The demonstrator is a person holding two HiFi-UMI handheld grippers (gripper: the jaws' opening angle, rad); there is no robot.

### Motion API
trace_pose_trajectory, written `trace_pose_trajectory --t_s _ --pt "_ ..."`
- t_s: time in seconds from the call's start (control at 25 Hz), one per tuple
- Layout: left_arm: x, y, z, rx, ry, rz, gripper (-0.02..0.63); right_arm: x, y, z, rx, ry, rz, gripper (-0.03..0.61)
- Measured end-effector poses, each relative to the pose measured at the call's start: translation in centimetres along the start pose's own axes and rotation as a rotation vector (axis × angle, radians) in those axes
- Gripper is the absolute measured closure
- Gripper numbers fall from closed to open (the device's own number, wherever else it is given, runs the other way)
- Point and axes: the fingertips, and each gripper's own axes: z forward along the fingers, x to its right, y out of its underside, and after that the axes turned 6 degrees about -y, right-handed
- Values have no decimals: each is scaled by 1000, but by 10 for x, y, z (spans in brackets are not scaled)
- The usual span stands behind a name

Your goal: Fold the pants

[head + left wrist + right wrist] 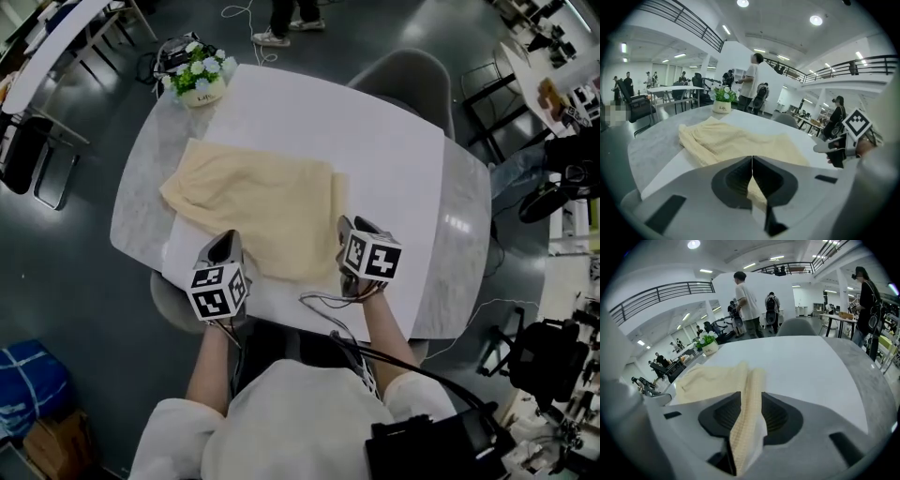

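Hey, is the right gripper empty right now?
No, the right gripper has a fold of the cream pants clamped between its jaws.

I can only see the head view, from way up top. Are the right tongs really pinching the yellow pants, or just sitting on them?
Observer: Pinching. In the right gripper view, a thick fold of the pants is squeezed between the right tongs.
Operator: What about the left tongs?
Observer: The left gripper view shows the left tongs shut tip to tip, with just a thin bit of the yellow cloth showing between them lower down.
Operator: Is anybody standing near us?
Observer: Yes, a person in a white shirt stands beyond the flower pot.
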Motion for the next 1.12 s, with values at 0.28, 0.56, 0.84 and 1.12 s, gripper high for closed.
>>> trace_pose_trajectory --t_s 0.28,0.56,0.84,1.12 --pt "11 32 17 -48 -15 0 604 16 24 27 -50 -33 -25 448" --pt "11 45 24 -67 -40 -7 604 15 36 45 -103 -39 -92 467" --pt "7 42 26 -54 -62 -21 604 18 38 46 -121 -46 -97 572" --pt "5 31 17 -13 -72 -43 604 1 18 25 -64 -129 -73 575"
